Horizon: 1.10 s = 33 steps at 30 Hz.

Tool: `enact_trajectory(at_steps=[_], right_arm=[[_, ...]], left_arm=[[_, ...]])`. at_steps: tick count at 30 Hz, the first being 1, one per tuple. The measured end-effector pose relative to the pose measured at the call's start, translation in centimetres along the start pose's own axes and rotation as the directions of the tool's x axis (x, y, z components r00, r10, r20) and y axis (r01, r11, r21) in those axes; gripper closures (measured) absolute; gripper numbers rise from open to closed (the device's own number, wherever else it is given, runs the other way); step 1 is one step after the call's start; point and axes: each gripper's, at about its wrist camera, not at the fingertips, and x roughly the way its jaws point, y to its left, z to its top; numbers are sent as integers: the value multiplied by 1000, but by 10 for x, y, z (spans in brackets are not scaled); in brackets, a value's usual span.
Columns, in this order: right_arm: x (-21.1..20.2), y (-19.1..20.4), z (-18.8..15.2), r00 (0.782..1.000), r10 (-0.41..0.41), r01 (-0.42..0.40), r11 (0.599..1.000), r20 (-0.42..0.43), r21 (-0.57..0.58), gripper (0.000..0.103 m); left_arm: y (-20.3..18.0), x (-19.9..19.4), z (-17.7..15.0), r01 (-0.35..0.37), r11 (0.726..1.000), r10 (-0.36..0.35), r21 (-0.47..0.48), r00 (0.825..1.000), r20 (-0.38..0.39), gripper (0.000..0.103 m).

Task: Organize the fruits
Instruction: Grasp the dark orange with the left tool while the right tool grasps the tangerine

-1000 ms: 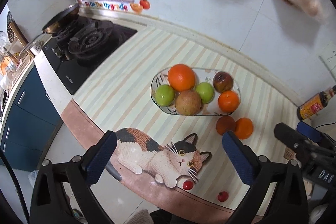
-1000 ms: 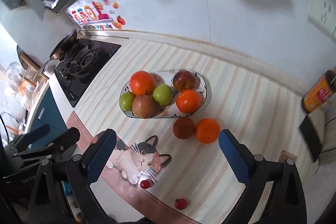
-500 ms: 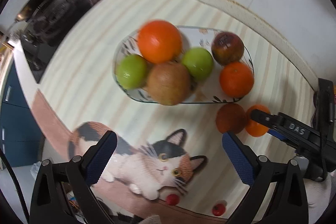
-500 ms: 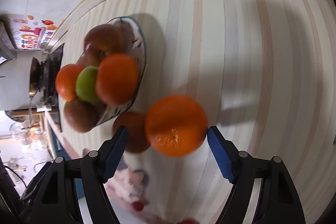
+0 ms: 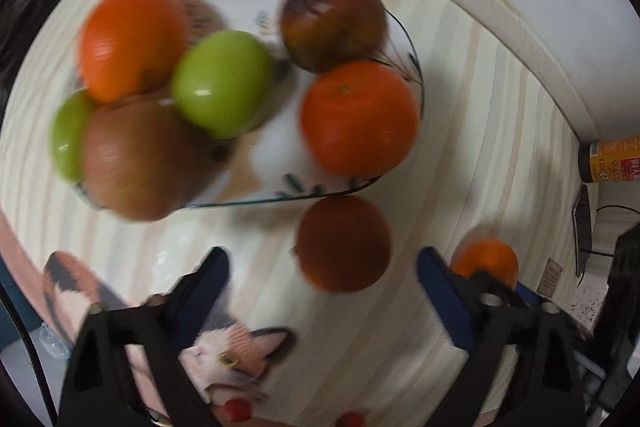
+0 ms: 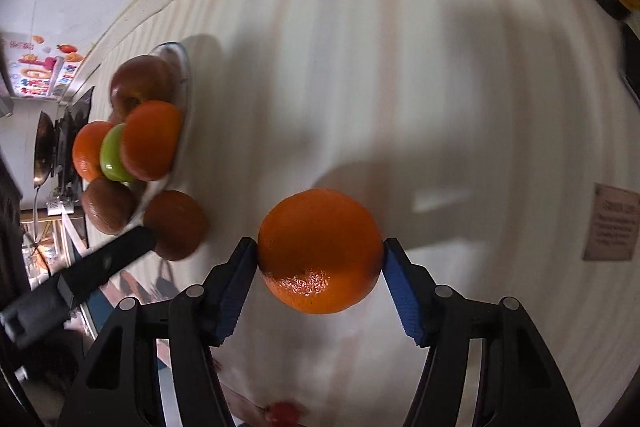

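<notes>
A glass fruit bowl on the striped mat holds oranges, green fruits, a brown fruit and a dark red apple. A reddish-brown fruit lies on the mat just in front of the bowl, between the open jaws of my left gripper. My right gripper is shut on an orange, its blue pads touching both sides. That orange also shows in the left wrist view, behind my left gripper's right finger. The bowl shows at the left of the right wrist view.
A sauce bottle lies at the right by the wall. Small red fruits lie near the mat's front edge on the cat picture. A stove is far left. A dark cable and device sit at the right.
My right gripper has closed on the orange. My left gripper has moved down and forward, so the reddish-brown fruit now sits between its open fingers.
</notes>
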Motion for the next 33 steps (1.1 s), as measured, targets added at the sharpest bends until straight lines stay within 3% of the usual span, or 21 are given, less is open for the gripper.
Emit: enact_trajectory(at_steps=[1, 2, 6, 10, 17, 20, 33], right_arm=[[-1, -6, -2, 1000, 15, -15, 1000, -1, 16, 37], [-1, -6, -1, 1000, 18, -18, 1000, -1, 23, 37], [1, 3, -4, 1000, -5, 5, 1000, 11, -2, 37], [5, 16, -10, 998, 55, -56, 998, -41, -31, 37], [28, 64, -30, 991, 44, -68, 978, -128, -195, 37], [36, 69, -36, 991, 17, -45, 977, -135, -207, 35], [41, 63, -43, 988, -12, -25, 970, -153, -241, 35]], left_arm=[[-5, 7, 2, -3, 1000, 3, 8, 1000, -14, 39], [-7, 10, 2, 7, 1000, -6, 15, 1000, -22, 49], [-11, 10, -5, -12, 999, 12, 52, 1000, 1, 50], [3, 1, -28, -15, 996, 15, 88, 1000, 0, 50], [48, -2, -68, -54, 998, 55, 36, 998, -26, 51], [56, 2, -71, -33, 999, 32, -10, 999, -26, 50], [68, 2, -68, -34, 999, 33, -28, 999, -12, 50]])
